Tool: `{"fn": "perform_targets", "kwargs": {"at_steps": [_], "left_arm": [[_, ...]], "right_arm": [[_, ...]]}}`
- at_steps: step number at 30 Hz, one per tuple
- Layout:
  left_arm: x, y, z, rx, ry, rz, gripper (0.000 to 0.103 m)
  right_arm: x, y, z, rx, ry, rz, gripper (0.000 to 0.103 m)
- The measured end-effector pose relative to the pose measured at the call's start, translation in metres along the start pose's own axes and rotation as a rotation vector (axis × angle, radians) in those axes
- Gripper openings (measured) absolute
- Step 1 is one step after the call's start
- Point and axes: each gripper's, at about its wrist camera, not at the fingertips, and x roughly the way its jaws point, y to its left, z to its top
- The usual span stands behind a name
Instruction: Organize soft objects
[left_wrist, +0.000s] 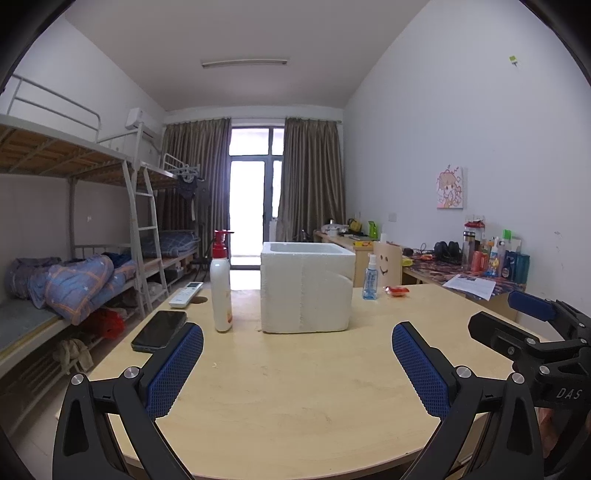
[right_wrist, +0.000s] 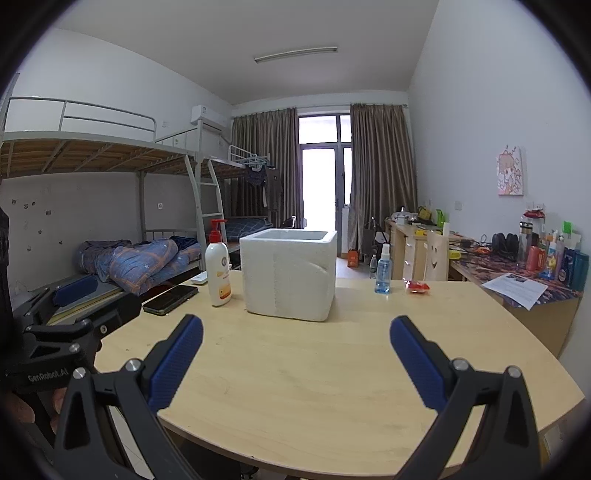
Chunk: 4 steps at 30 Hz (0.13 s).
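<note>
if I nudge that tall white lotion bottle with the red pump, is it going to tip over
Probably, if pushed high: the lotion bottle stands upright, tall on a narrow base. Its smooth plastic may slip between the pads. A low nudge would more likely slide it along the table, toward the phone or foam box.

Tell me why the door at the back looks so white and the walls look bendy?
In the left wrist view, daylight overexposes the balcony door, washing out its glass; in the right wrist view the door glares too, and the fisheye lens bends the bunk bed rails and darkens the corners.
</note>
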Motion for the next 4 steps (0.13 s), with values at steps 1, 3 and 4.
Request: {"fn": "perform_targets", "kwargs": {"at_steps": [1,3,4], "left_arm": [[-0.0002,-0.0009,-0.0001,0.005,-0.001,-0.002,0.102],[-0.0005,0.0009,-0.0002,0.005,0.000,-0.001,0.102],[-0.0001,0.0017,-0.0002,0.001,0.001,-0.004,0.102]], "right_arm": [[-0.0001,-0.0005,-0.0001,0.001,0.001,-0.001,0.102],[-0.0003,-0.0009,-0.0007,0.003,0.003,-0.002,0.102],[-0.0006,-0.0009,-0.0011,0.003,0.004,-0.002,0.102]]}}
